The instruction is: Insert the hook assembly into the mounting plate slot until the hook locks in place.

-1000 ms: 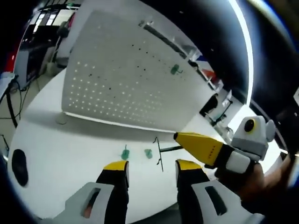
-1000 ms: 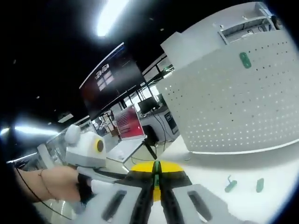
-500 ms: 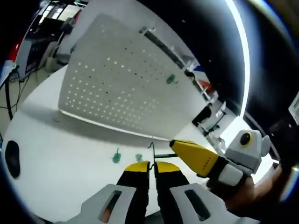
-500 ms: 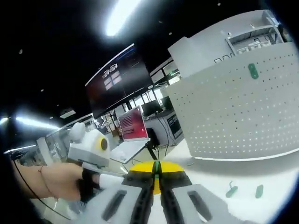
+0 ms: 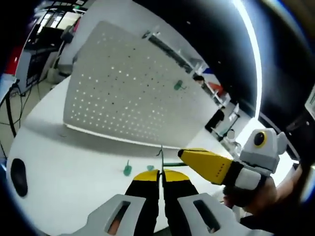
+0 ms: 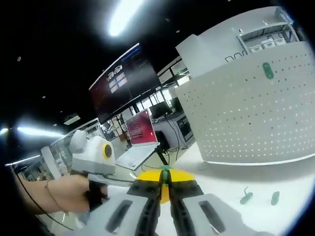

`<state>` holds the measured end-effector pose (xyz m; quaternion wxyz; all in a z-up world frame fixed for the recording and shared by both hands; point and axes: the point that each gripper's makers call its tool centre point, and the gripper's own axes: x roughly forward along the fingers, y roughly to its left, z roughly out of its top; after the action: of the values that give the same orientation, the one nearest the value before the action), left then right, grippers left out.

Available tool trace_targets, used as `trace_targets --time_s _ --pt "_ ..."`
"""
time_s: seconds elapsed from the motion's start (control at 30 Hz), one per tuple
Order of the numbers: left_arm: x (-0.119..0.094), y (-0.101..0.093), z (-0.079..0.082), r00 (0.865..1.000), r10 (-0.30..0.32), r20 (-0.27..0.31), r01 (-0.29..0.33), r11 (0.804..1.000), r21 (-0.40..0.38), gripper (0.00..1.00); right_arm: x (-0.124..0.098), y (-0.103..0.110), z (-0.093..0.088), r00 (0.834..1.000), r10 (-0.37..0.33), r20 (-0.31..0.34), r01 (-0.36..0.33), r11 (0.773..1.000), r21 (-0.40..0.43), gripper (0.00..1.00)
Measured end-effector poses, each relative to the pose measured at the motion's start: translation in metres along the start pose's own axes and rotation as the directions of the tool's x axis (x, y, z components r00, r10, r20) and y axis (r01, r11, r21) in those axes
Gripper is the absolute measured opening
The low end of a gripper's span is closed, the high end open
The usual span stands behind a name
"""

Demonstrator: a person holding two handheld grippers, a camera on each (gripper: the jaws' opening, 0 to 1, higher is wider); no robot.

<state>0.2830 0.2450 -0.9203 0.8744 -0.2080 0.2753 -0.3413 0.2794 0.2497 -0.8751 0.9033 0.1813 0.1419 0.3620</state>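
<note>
Thin black wire hook (image 5: pixel 161 158) sits pinched between the tips of the left gripper (image 5: pixel 160 176), jaws clenched on it; its visible shank rises straight up out of the jaw tips in the left gripper view, long axis along the jaws, top end toward the pegboard. A short green rod-like piece (image 5: pixel 173 164) runs crosswise from just beside the hook to the tip of the right gripper (image 5: pixel 183 154), which enters from the right with its yellow tip nearly touching the wire. In the right gripper view the right gripper (image 6: pixel 165 178) has its jaws pressed together on a small green part (image 6: pixel 165 170) standing out at the tips. A hand (image 6: pixel 61 194) grips the left gripper's handle at lower left of that view. Two loose green plastic pieces lie on the white table (image 5: pixel 69 162) below the board: one (image 5: pixel 127 170) just left of the left jaw tips, the other (image 5: pixel 150 168) partly hidden behind them. Beyond stands the white perforated mounting plate (image 5: pixel 118 93), upright on the table, with one green clip (image 5: pixel 178 85) already seated high on its face, well apart from both grippers.
</note>
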Motion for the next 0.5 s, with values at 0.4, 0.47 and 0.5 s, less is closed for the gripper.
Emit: trace_targets --time_s 0.4,0.47,0.5 --pt "-0.009 0.001 0.027 0.994 0.050 0.101 -0.073 0.967 0.245 0.01 -0.006 0.006 0.006 0.998 0.055 -0.028 -0.053 0.996 0.078 0.12" --pt "-0.009 -0.002 0.028 0.993 0.047 0.105 -0.075 0.954 0.290 0.01 -0.005 0.005 0.006 0.998 0.056 -0.027 -0.053 0.994 0.091 0.11" --pt "-0.009 -0.004 0.029 0.993 0.044 0.106 -0.076 0.944 0.320 0.01 -0.005 0.006 0.006 0.998 0.060 -0.025 -0.057 0.993 0.102 0.11"
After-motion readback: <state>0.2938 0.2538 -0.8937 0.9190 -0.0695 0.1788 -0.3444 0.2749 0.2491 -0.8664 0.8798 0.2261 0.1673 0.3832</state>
